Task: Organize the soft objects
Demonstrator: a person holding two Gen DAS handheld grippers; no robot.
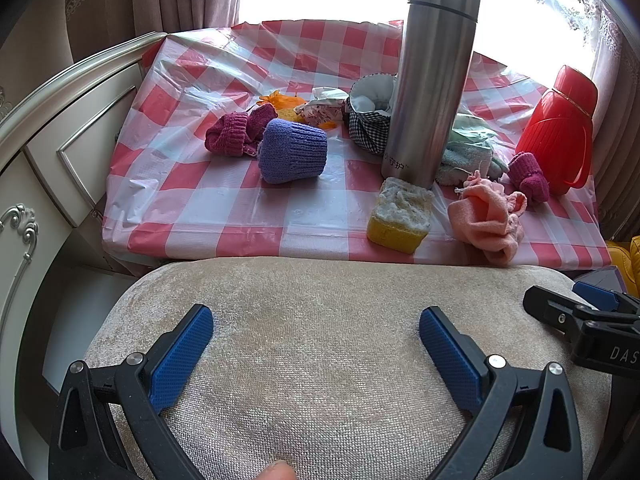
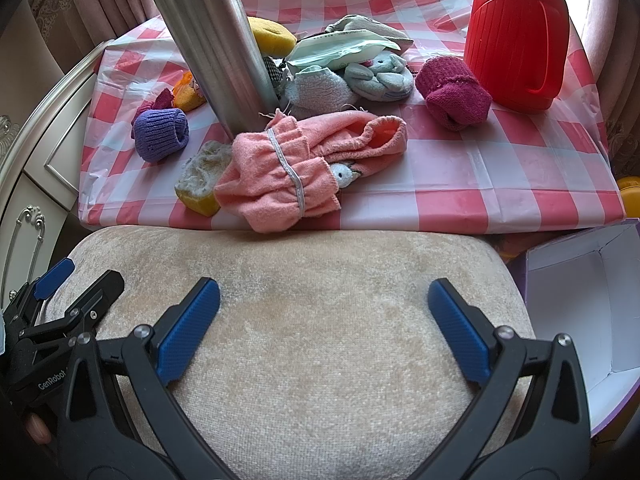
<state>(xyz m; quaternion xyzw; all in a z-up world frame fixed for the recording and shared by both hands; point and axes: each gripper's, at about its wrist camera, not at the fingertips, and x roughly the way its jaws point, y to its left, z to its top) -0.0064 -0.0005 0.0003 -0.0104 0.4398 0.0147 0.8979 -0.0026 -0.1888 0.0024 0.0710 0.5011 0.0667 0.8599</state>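
Both grippers over a beige plush stool cushion (image 1: 320,340), nothing between the fingers. Left gripper (image 1: 316,344) jaws spread wide, released; right gripper (image 2: 324,324) jaws also spread wide, released

Soft items all on the table with red-white checked plastic cloth (image 1: 224,208), beyond the cushion:
- purple knitted rolled sock (image 1: 292,151) left of centre, on its side, touching a magenta knitted sock bundle (image 1: 236,134) behind it
- yellow sponge block with worn grey-white top (image 1: 400,216) near front edge, just in front of the tall upright stainless steel thermos (image 1: 432,80)
- pink terry cloth garment with grey elastic band (image 2: 296,172) crumpled at front edge, overlapping the sponge's side in right wrist view
- second magenta rolled sock (image 2: 454,94) just beside the red plastic ribbed jug (image 2: 516,36)
- pale blue fluffy socks and small plush (image 2: 348,80) heaped behind the pink garment, right of thermos
- black-white checked fabric pouch (image 1: 370,120) behind thermos

Open white-lined lavender cardboard box (image 2: 584,312) right of the stool, below table level
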